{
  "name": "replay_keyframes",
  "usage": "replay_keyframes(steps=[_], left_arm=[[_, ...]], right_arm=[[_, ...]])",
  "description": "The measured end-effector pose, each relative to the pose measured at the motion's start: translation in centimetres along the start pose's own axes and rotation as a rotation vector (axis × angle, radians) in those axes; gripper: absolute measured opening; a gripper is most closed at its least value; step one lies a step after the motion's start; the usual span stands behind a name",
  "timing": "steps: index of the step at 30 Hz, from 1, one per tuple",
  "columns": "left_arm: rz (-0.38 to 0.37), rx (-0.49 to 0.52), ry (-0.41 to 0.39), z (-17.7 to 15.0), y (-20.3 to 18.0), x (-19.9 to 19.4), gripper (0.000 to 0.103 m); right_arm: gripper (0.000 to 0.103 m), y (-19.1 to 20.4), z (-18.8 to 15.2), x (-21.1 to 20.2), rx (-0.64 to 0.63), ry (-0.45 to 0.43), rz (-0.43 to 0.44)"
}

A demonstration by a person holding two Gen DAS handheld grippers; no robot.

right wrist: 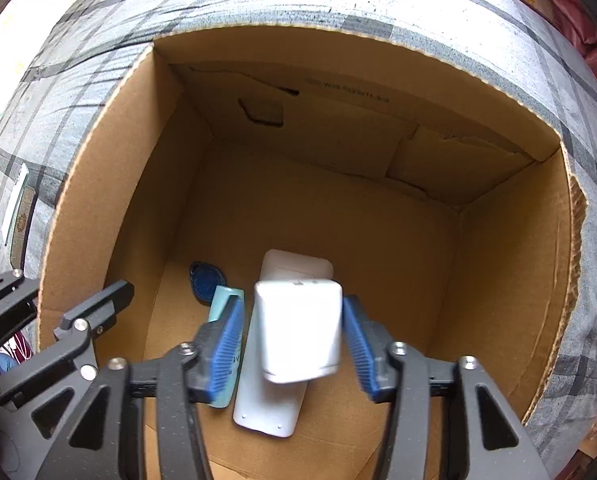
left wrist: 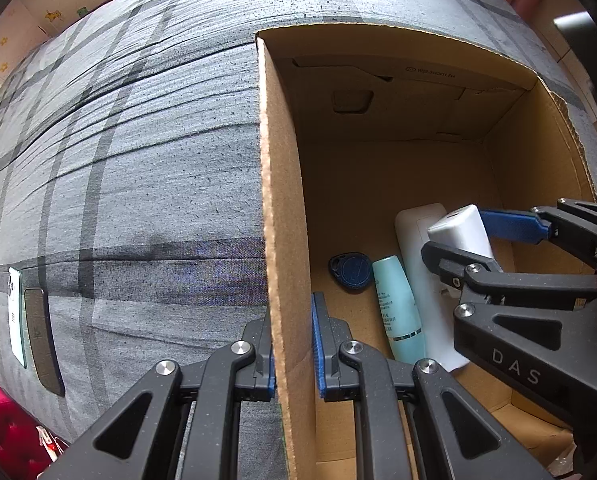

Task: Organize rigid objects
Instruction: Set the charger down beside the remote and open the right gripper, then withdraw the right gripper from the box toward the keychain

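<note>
Cardboard box [right wrist: 510, 264], open-topped, standing on grey plaid bedding [left wrist: 130, 140]; all places below are given relative to this box.

Inside, on the floor near the left wall: a blue key fob [right wrist: 207, 280], a teal tube [left wrist: 398, 308] beside it, and a long white remote-like slab [right wrist: 272, 404] next to the tube.

Above the slab: a white power adapter [right wrist: 298, 332], blurred, between the blue pads of the right gripper [right wrist: 294, 344]. The jaws look spread, with a gap on the left side; whether the right pad touches it I cannot tell. It appears to be dropping or just let go.

Left gripper [left wrist: 294, 364]: pinched over the box's left wall, one pad inside, one outside, steadying it.

Outside, well left of the box: a white phone [left wrist: 15, 312] and a dark flat case [left wrist: 42, 336] on the bedding.

Handling, by my judgement: the adapter is a hard, light, smooth shell, slippery; best taken across its flat broad faces.
</note>
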State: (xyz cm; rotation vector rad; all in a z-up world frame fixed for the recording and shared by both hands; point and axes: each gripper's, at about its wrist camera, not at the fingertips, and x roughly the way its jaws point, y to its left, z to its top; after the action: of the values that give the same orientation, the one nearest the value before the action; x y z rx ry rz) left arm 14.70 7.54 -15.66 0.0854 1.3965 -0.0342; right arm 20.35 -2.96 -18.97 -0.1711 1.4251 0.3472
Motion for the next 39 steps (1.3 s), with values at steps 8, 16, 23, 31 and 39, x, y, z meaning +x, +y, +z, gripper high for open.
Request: replay_keyframes(steps=[8,16,23,31,39], left_arm=[[0.006,0.005,-0.001,0.0,-0.3,-0.1,0.014],[0.006,0.001,-0.001,0.0,-0.4,-0.1,0.014],[0.011,0.003,-0.002,-0.1,-0.5,-0.2,0.014],[0.016,0.006,-0.001,-0.2,-0.7,-0.3,0.014],[0.019,0.007,0.000,-0.1,-0.8,-0.3,0.014]], right_arm=[[0.082,0.1,0.0,-1.2,-0.006,-0.049,-0.004],[0.083,0.1,-0.4,-2.8,0.004,-0.082,-0.018],[0.088,-0.8,-0.3,-5.6,0.008,-0.126,-0.018],[0.099,-1.8,-0.5,-7.6,0.023,-0.155,-0.036],[0.103,-4.3,-1.1,-9.8,0.057,-0.190,-0.044]])
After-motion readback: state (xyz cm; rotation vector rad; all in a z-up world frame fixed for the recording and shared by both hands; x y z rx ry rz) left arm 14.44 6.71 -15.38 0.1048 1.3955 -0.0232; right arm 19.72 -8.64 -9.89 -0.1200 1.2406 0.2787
